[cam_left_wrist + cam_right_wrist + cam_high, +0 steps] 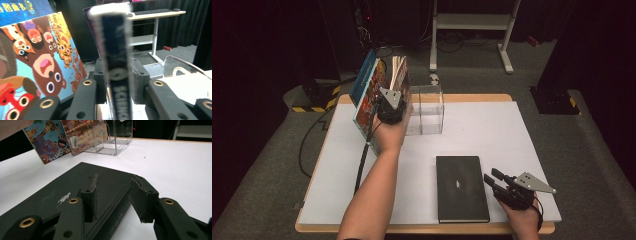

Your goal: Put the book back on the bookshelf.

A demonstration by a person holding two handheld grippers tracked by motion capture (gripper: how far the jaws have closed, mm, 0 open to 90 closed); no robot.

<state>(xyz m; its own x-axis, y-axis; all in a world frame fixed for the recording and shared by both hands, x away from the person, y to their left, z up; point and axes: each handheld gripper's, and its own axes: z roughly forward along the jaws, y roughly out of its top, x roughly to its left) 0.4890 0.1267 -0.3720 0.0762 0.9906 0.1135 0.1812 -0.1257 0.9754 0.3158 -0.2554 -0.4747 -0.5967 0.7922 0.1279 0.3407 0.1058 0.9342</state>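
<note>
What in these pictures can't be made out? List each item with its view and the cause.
- Spine lettering of the thin book between the left gripper jaws, left gripper view: blurred, cut by the bottom edge.
- Whether those pads press it: blurred.
- Small white emblem on the black notebook, high view: too small.
- Right gripper, right gripper view: whether its pads touch the notebook's edge, unclear.
- Clear acrylic stand, high view: its left part sits behind the hand.

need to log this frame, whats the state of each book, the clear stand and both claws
dark blue book: upright, spine between the left claw's jaws, pads not clearly pressing it
cartoon animal picture book: standing, tilted to the left
black book: flat on the table, closed
clear acrylic stand: upright on the table
left claw: open around the spine
right claw: open, at the black book's edge
</note>
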